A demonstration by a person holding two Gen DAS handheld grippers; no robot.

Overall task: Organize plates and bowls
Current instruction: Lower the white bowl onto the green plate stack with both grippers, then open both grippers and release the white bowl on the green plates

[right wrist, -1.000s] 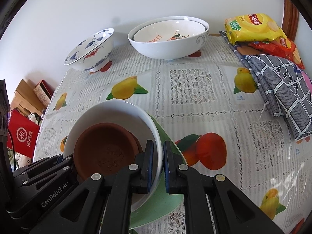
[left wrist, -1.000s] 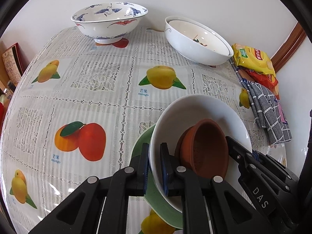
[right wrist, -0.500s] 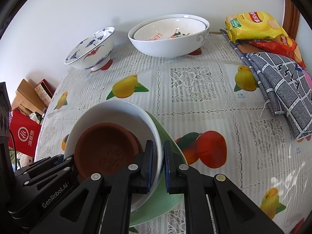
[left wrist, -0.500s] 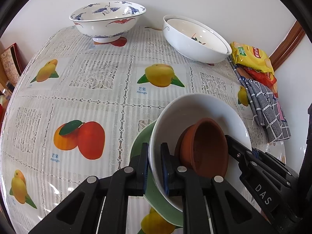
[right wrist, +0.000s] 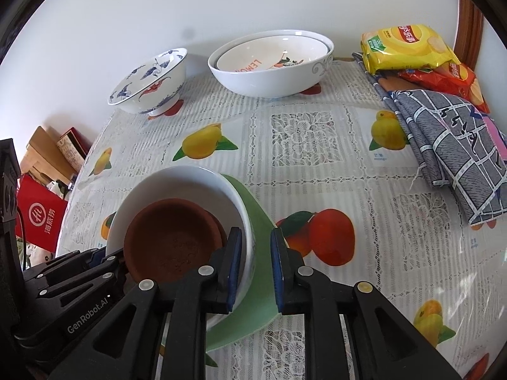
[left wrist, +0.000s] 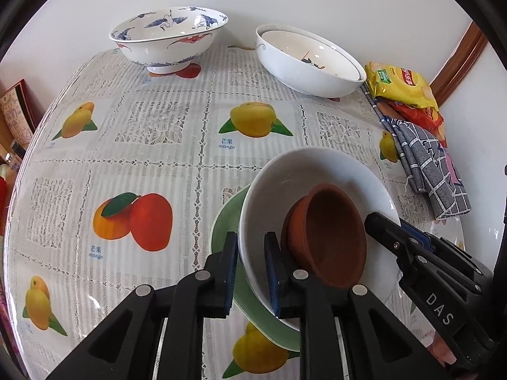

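While both grippers are straddling opposite rims of the white bowl, the left gripper and right gripper are opening, pads parting from it; a brown bowl is sitting inside, a green plate underneath.

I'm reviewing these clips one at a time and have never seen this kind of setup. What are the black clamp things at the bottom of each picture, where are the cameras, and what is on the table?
No robot arm here: a person holds two handheld grippers, each with a fisheye camera looking along its fingers.

One picture is from the left gripper, the other from the right gripper. Each straddles the rim of the white bowl, on opposite sides. Both sets of jaws are opening, and gaps show between pads and rim.

The white bowl sits on a green plate and holds a brown clay bowl.

Farther back on the fruit-print tablecloth stand a blue-and-red patterned bowl and two nested white bowls. To the right lie snack bags and a grey checked cloth.
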